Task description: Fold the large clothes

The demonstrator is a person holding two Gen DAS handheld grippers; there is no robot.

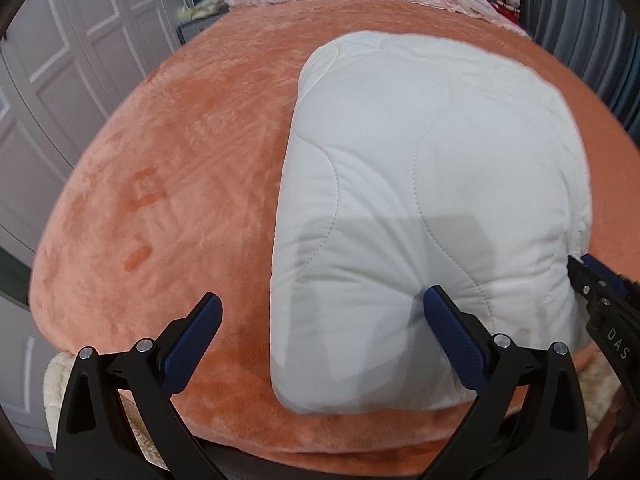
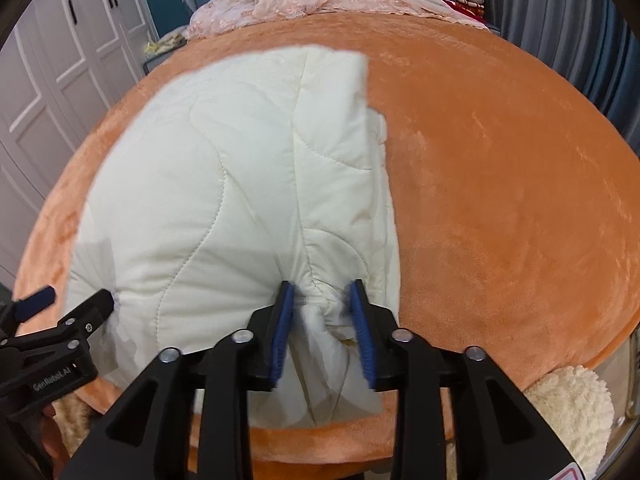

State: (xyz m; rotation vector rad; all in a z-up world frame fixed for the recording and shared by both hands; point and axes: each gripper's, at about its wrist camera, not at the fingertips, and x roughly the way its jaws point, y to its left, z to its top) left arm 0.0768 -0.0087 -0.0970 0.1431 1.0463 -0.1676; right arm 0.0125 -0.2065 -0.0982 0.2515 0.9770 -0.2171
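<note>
A white quilted garment (image 1: 424, 208) lies folded in a thick bundle on the orange plush bed cover (image 1: 180, 168). My left gripper (image 1: 322, 306) is wide open at the bundle's near left corner, its right finger pressing into the fabric, holding nothing. In the right wrist view the garment (image 2: 224, 200) fills the centre left. My right gripper (image 2: 322, 300) has its jaws narrowed around a bunched fold at the garment's near right edge. The left gripper (image 2: 76, 300) shows at the lower left, and the right gripper (image 1: 592, 280) shows at the right edge of the left wrist view.
A pink lace blanket (image 2: 320, 4) lies crumpled at the far end of the bed. White wardrobe doors (image 1: 60, 80) stand to the left, grey curtains (image 2: 560, 24) to the right. A cream fleece throw (image 2: 568, 412) hangs at the near edge.
</note>
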